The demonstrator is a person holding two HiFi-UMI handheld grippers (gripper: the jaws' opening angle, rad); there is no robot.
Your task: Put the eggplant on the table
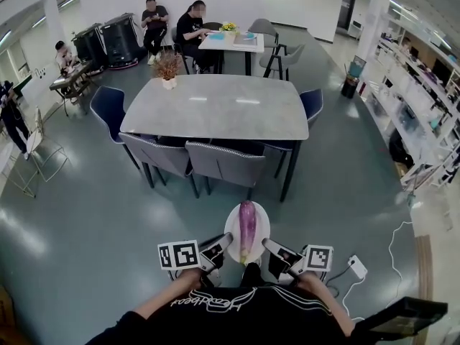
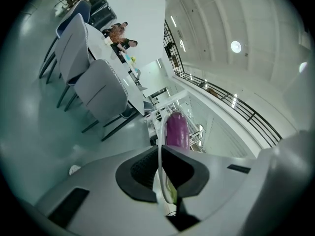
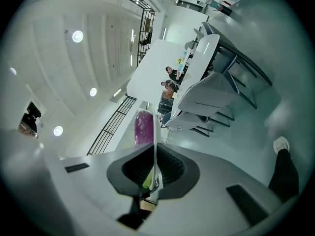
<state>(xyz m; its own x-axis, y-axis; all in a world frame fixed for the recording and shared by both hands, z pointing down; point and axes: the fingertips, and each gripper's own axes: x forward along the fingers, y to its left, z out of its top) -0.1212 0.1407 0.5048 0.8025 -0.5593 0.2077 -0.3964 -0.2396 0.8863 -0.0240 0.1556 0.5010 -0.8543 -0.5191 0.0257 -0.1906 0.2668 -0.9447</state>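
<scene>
I am holding a round white plate out in front of me, above the grey-green floor. A long purple eggplant is lying along the plate's middle, pointing away from me. My left gripper is clamping the plate's left rim, its dark ribbed jaws pressing on the thin edge from both sides. My right gripper is gripping the right rim the same way, jaws closed on the edge. The eggplant is resting between the two grippers. The large grey table with rounded corners is standing well ahead of me. Grey upholstered chairs are lining its near side, and a small pot of dried flowers is sitting at its far left end.
</scene>
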